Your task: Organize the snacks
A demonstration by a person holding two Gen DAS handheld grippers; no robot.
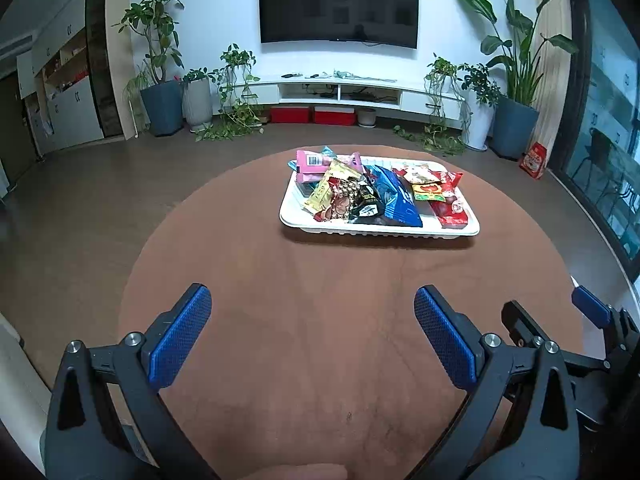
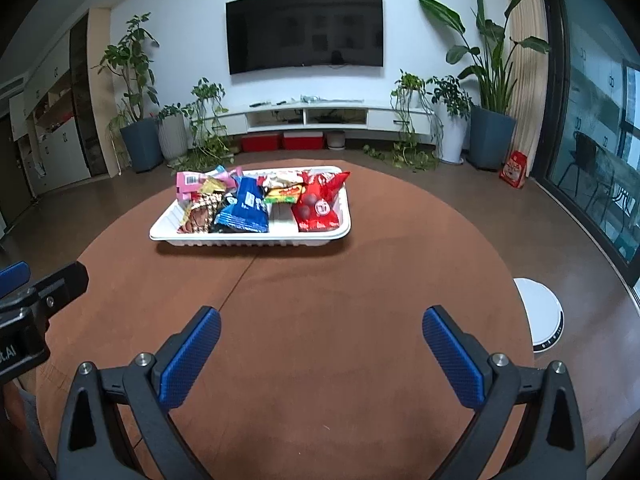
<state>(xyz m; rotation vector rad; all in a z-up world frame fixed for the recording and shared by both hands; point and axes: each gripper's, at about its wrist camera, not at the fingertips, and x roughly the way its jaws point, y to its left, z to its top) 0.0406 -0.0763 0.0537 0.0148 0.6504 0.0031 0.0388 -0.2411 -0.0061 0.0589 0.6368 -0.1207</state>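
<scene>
Snacks (image 1: 372, 196) heaped (seemingly overlapping) in tray (image 1: 380, 231)

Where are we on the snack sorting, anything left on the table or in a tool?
Every snack in view already lies in the white tray, including the blue packet and red packet, though loosely heaped. Nothing is in hand: left tool and right tool are both open and hang over the brown table, short of the tray. No loose packets show on it. Tidying the heap may remain.
</scene>
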